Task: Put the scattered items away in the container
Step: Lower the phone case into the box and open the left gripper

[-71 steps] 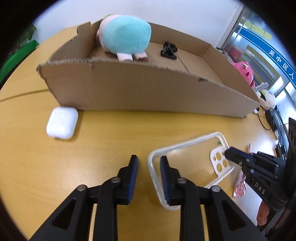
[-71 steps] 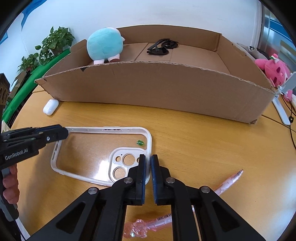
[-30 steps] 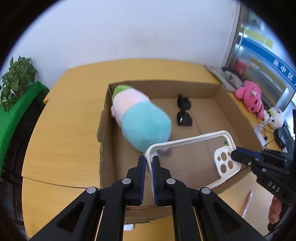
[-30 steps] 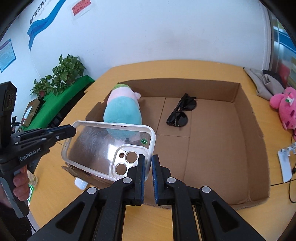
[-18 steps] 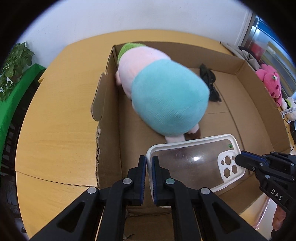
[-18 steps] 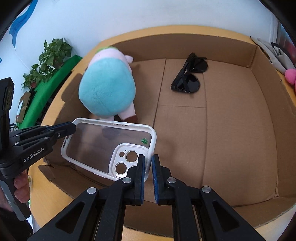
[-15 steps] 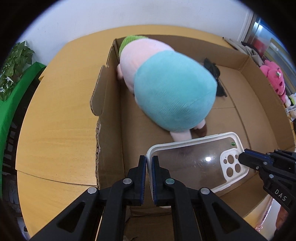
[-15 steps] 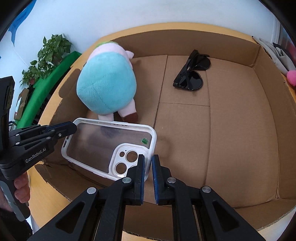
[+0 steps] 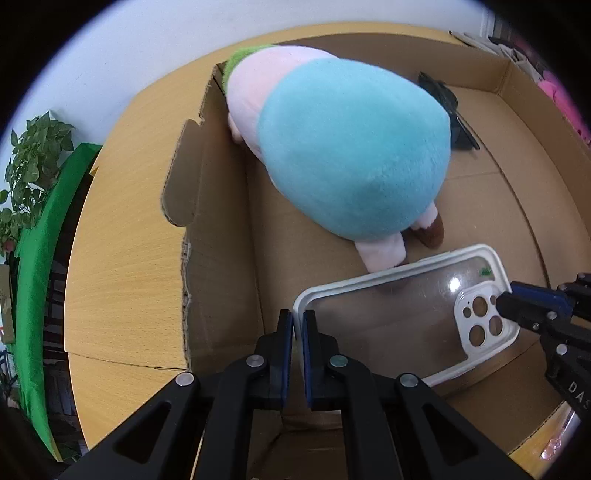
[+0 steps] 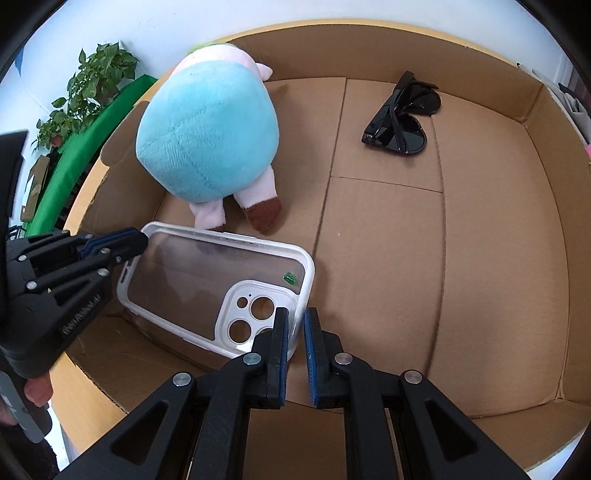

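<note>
Cardboard box [image 10: 546,122], plush toy [image 10: 207,136], sunglasses [image 10: 404,114], phone case [image 10: 218,277]

An office or institutional room is suggested rather than a home. A large light-wood table [image 9: 122,229] with a curved edge, of the meeting-room kind, is seen against a plain white wall [image 10: 177,22]. Leafy potted plants [image 10: 92,85] are lined up along a bright green ledge or covering [image 9: 33,295] beside the table. A small strip of blue is glimpsed high on the wall at the left edge of the right wrist view, too small to be read. An open cardboard box [image 10: 498,295] is set on the table, and pink plush [image 9: 557,96] and papers [image 9: 480,37] are visible beyond its far corner.
</note>
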